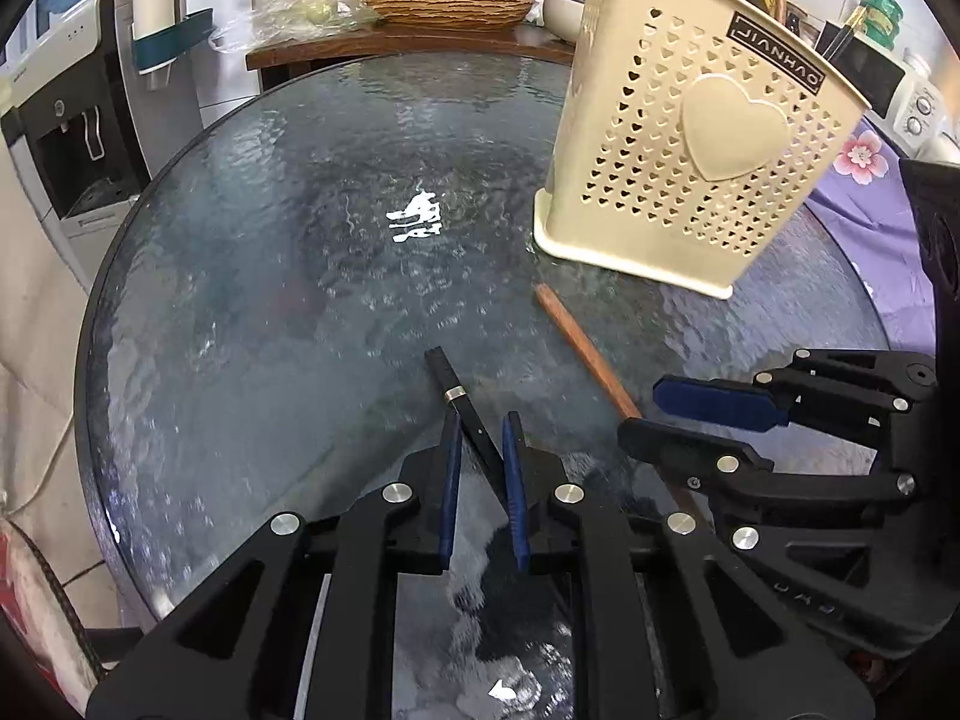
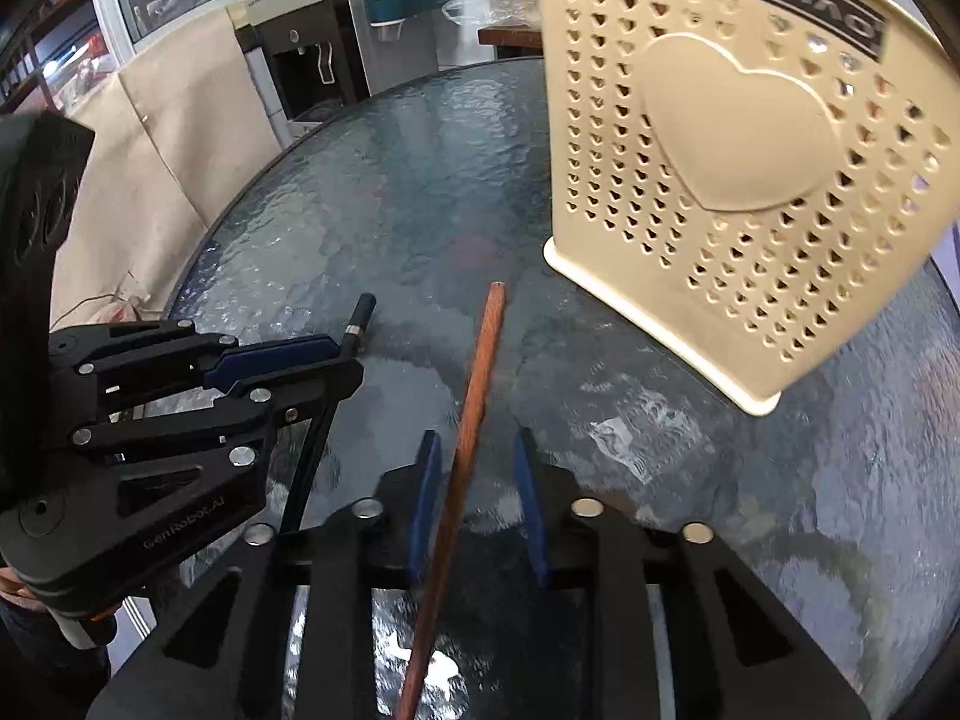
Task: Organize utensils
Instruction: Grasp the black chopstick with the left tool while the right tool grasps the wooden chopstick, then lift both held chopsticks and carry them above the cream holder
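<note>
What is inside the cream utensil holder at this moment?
Cannot be told. The cream utensil holder stands on the glass table, and its heart-shaped holes show only darkness. Its open top is not seen from above. The black chopstick and brown chopstick are outside it.

Round glass table (image 1: 240, 312); water dispenser (image 1: 66, 138) behind.

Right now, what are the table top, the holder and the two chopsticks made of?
Round rippled table top: looks like textured glass, glossy, with glare spots. Cream heart-perforated utensil holder: moulded plastic, matte. Reddish-brown chopstick: probably wood, grain-like streaks. Black chopstick with silver band: unclear, lacquered wood or plastic.
</note>
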A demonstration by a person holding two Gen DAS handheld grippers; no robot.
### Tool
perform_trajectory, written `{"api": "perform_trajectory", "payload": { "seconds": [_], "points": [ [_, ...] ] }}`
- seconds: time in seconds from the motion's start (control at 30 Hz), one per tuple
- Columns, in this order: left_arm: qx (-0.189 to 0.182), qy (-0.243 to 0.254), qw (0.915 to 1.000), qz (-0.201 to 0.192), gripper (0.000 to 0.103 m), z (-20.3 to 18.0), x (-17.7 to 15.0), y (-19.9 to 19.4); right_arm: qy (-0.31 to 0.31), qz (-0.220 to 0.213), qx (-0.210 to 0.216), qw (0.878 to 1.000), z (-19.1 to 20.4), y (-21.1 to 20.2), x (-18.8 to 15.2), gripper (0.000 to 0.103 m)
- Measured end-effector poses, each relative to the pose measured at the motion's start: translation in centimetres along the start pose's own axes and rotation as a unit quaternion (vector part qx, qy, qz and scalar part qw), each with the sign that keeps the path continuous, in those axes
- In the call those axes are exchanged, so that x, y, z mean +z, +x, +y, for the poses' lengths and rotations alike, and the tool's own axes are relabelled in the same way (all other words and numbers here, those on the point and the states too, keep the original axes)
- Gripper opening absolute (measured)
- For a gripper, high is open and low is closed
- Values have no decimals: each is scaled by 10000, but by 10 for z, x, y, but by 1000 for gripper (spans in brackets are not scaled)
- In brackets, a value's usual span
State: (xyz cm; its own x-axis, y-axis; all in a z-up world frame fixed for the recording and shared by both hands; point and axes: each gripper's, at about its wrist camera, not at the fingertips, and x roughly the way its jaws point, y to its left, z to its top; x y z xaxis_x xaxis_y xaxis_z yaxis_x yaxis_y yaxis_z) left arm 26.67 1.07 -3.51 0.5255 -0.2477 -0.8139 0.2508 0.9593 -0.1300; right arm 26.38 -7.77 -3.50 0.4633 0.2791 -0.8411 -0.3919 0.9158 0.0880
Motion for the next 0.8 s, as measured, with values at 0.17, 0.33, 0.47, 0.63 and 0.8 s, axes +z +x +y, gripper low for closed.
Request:
{"api": "perform_trajectory", "payload": {
  "seconds": [0.17,0.33,0.47,0.63,0.8],
  "points": [
    [80,50,10000,29,14,2,10,7,-16,18,-90,10000,7,7,9,14],
    [77,61,9999,50,13,3,13,9,50,9,-127,9999,9,15,18,10],
    [59,2,10000,70,12,11,18,12,8,31,-164,9999,13,20,24,8],
    [40,6,10000,74,10,19,22,16,-4,-41,-49,10000,11,20,24,7],
    [122,-16,9999,54,9,14,17,12,60,-119,219,9997,5,16,20,6]
  ]
}}
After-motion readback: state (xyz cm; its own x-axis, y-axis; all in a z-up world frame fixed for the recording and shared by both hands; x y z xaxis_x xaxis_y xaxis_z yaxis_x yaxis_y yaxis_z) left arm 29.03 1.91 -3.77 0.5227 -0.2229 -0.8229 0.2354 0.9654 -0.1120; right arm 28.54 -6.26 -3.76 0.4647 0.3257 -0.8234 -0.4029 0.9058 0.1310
